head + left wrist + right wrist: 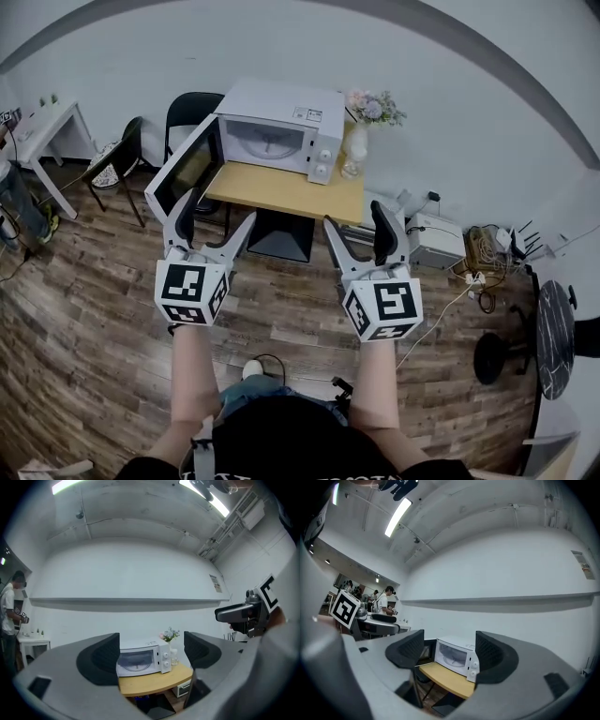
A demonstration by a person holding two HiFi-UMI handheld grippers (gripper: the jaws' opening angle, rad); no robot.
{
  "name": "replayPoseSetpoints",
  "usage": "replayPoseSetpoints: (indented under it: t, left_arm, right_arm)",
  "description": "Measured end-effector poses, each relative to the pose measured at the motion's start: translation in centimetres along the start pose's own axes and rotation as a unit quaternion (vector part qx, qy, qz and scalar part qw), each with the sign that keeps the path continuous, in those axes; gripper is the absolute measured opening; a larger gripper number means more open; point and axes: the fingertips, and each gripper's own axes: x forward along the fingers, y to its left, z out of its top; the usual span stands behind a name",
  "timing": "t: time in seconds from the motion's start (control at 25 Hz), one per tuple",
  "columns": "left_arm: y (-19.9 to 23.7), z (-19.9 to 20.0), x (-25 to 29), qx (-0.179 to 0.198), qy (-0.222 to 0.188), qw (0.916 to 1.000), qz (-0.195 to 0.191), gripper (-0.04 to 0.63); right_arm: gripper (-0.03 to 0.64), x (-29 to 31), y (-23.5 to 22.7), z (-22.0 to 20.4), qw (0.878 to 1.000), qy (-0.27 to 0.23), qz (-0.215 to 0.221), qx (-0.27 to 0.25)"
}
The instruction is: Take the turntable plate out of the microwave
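Left gripper [216,214]: in the head view we see its jaws spread wide and empty, in the air well short of the table [281,192].
Right gripper [356,220]: likewise agape with nothing between the jaws, level with the left one.
Turntable plate [267,145]: it lies inside the microwave [309,117], whose door [185,169] hangs open to the left.
Door risk: we judge the left gripper could knock the door on the way in, since it juts out on that side.
Vase [354,150]: it stands just beside the microwave's right wall, so a wide swing of the right gripper could tip it.
Floor: a chair [122,155] sits left of the table and cables [483,248] lie to the right, which we think could catch a foot as we step in.
Left gripper view, jaws: apart and holding nothing, they frame the microwave far off.
Left gripper view, plate: it shows as a pale disc on the cavity floor. We expect a smooth rim that could slip or tilt in 1 pinch and strike the cavity lip.
Person [9,616]: stands at the far left, well apart from our path.
Right gripper view, jaws: apart and empty, with the microwave and its open door between them in the distance.
Right gripper view, cavity: the opening looks tight, and we judge 2 grippers entering together might crowd each other.
People [386,599]: they are in the background, well apart.
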Motion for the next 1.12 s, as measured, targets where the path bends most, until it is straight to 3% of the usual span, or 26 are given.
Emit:
replayPoseSetpoints:
  t: [0.28, 0.64, 1.12]
  left_arm:
    - [4.1, -1.8, 2.7, -0.008, 0.012, 0.9995, -0.028, 0.431]
    - [6.4, -4.4, 4.6, -0.041, 0.021, 0.9984, -0.033, 0.431]
    - [9.2, -8.0, 11.7, -0.051, 0.043, 0.997, -0.038, 0.431]
  right_arm:
    - [0.347, 5.2, 2.6, -0.9, 1.0, 0.018, -0.012, -0.003]
    - [0.347, 9.1, 3.5, -2.7, 0.999, 0.045, -0.004, 0.0]
    - [0.347, 16.9, 1.7, -7.4, 0.997, 0.058, 0.013, 0.05]
